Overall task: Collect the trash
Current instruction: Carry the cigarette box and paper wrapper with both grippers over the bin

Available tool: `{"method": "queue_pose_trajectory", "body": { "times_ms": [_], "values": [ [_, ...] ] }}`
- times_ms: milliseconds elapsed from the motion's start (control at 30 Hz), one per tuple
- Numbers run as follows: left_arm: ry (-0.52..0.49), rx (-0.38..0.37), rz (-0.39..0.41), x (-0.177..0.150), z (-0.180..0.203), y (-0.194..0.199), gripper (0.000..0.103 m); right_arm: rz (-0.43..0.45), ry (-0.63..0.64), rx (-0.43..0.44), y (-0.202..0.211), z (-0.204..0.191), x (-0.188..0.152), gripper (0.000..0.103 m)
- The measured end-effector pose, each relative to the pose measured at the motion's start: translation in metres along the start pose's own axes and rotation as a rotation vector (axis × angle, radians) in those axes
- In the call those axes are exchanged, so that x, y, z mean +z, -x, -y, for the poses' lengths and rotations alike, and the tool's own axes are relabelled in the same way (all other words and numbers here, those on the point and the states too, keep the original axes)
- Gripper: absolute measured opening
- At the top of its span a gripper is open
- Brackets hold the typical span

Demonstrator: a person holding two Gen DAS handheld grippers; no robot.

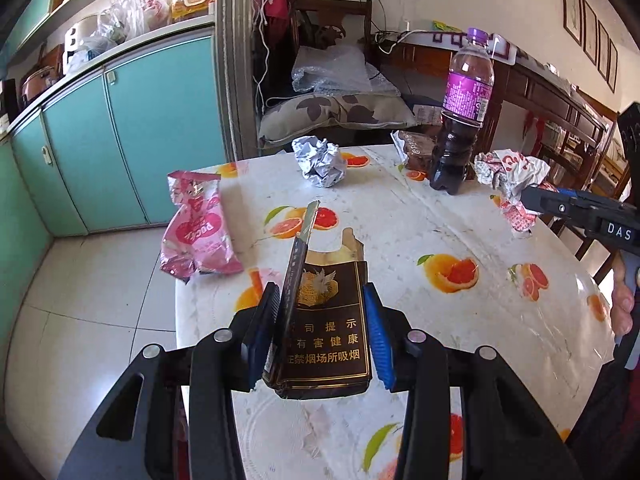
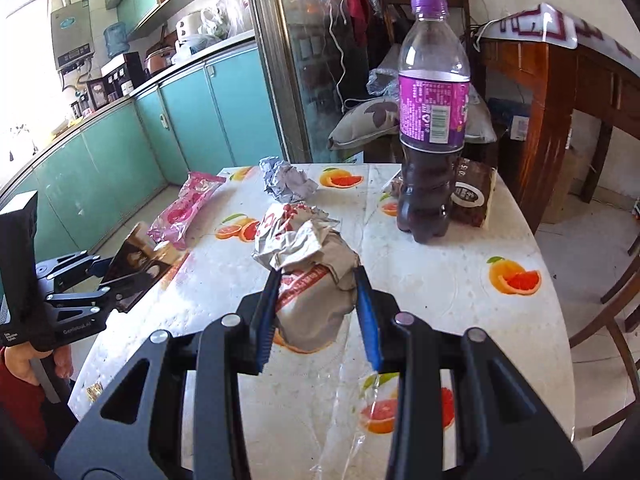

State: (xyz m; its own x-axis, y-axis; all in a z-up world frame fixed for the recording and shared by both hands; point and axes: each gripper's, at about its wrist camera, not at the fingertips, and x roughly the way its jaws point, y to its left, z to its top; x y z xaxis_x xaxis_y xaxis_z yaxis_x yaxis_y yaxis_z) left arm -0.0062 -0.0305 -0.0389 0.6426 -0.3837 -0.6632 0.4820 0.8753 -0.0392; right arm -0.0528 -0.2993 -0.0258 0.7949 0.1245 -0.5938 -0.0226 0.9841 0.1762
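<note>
Left tongs [image 1: 320, 320] clamp a flattened cigarette pack [image 1: 326, 344]; right tongs [image 2: 320, 304] clamp a crumpled wrapper [image 2: 308, 264]. Upper frame, pink bag [image 1: 198, 228], foil ball [image 1: 320, 160] and bottle [image 1: 464, 112] remain on the bench [image 1: 400, 220].

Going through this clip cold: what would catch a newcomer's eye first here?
Probably the tall purple-capped bottle of dark drink standing upright at the far side of the fruit-print table. Next, the two claws with their trash: the left claw holds a flattened dark cigarette pack, and the right claw grips a crumpled paper wrapper. A pink snack bag hangs over the table's left edge.
</note>
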Motion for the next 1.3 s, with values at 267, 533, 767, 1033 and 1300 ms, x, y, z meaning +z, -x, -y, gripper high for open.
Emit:
{"method": "queue_pose_trajectory", "body": {
  "times_ms": [267, 533, 767, 1033, 1300],
  "values": [
    [0.03, 0.049, 0.048, -0.011, -0.027, 0.017, 0.04, -0.01, -0.086, -0.025, -0.012, -0.017, -0.026, 0.035],
    [0.066, 0.068, 0.078, -0.011, -0.039, 0.024, 0.04, 0.008, 0.005, -0.024, -0.014, -0.058, -0.017, 0.035],
    [0.091, 0.078, 0.098, -0.014, -0.05, 0.033, 0.041, 0.0, 0.032, 0.005, -0.022, -0.083, -0.015, 0.035],
    [0.134, 0.09, 0.126, -0.017, -0.065, 0.044, 0.041, 0.002, 0.035, 0.031, -0.028, -0.103, -0.013, 0.035],
    [0.171, 0.118, 0.134, -0.021, -0.081, 0.049, 0.041, -0.014, 0.054, 0.073, -0.037, -0.124, -0.016, 0.035]
  ]
}}
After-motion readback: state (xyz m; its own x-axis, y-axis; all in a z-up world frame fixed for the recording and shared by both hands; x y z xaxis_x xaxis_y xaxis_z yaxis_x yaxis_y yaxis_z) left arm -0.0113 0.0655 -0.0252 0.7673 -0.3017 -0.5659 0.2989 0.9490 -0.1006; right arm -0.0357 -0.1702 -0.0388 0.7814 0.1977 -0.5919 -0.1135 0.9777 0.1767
